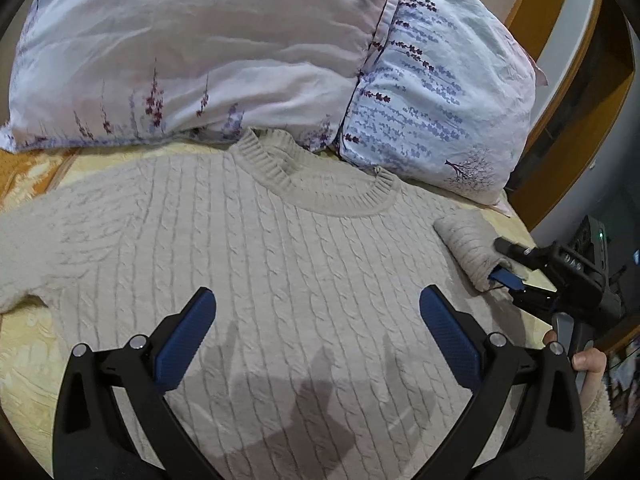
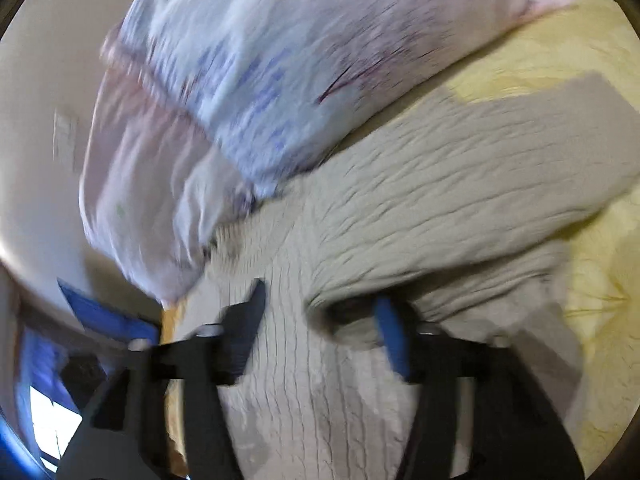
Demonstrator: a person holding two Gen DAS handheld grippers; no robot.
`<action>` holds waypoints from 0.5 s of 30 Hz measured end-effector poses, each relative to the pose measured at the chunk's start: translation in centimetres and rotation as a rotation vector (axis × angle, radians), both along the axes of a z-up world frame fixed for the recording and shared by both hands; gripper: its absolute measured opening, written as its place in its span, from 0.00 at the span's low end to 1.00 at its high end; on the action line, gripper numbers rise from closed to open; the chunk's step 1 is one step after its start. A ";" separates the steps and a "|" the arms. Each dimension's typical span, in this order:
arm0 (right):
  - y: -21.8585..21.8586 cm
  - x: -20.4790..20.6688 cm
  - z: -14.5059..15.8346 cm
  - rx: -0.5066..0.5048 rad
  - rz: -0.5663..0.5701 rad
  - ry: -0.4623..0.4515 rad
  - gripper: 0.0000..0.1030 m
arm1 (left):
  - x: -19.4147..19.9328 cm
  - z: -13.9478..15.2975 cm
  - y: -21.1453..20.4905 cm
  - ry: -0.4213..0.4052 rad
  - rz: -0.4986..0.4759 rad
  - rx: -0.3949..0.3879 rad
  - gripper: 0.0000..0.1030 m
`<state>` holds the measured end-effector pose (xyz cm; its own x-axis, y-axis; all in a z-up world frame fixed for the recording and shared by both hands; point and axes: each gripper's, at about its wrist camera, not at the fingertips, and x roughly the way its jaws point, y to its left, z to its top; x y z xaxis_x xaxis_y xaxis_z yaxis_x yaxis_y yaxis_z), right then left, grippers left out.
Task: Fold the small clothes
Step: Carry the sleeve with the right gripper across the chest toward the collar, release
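Your right gripper (image 1: pixel 505 276) is the one already at the work: seen from the left wrist, it sits at the sweater's (image 1: pixel 280 264) right-hand edge with the right sleeve (image 1: pixel 466 246) bunched over one blue finger, and in the blurred right wrist view the jaws stand apart with knit draped over one finger, so you cannot tell whether it has a true pinch. The sleeve's long axis runs inward across the chest, which is the way the fold looks set to go. Your left gripper (image 1: pixel 318 314) hangs above the lower chest with its jaws wide apart and nothing between them. The sweater lies front up on the yellow bedspread (image 1: pixel 24 368), collar (image 1: pixel 316 178) toward the pillows (image 1: pixel 240 52), cream cable knit, thick and soft, left sleeve spread outward.
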<state>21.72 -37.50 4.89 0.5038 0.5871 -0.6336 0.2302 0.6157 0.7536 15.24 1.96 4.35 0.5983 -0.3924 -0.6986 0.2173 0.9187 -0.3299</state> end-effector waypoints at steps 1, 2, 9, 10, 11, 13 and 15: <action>-1.0 -0.1 0.0 0.006 -0.035 0.003 0.57 | 0.0 -0.1 0.1 0.006 0.002 -0.008 0.98; -1.4 0.1 -0.1 0.008 -0.053 0.008 0.57 | 0.1 -0.2 0.1 0.007 0.002 -0.012 0.98; -5.0 0.1 -0.4 -0.066 -0.234 0.055 0.55 | -0.1 -0.2 0.5 0.009 -0.034 -0.055 0.98; -4.9 0.3 -0.3 -0.111 -0.242 0.062 0.53 | -0.1 -0.1 0.8 0.010 -0.042 -0.083 0.98; -4.9 0.5 0.0 -0.165 -0.250 0.063 0.47 | 0.0 -0.1 1.1 0.013 -0.042 -0.099 0.98; -4.9 0.9 0.6 -0.242 -0.264 0.054 0.37 | 0.3 -0.2 1.8 0.030 -0.035 -0.129 0.98; -4.8 1.4 1.1 -0.326 -0.277 0.051 0.19 | 0.7 -0.5 2.6 0.055 -0.020 -0.160 0.98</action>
<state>23.12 -42.30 5.94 0.5776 0.1988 -0.7917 0.4526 0.7292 0.5132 15.93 4.55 3.86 0.5521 -0.5127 -0.6575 0.2128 0.8491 -0.4834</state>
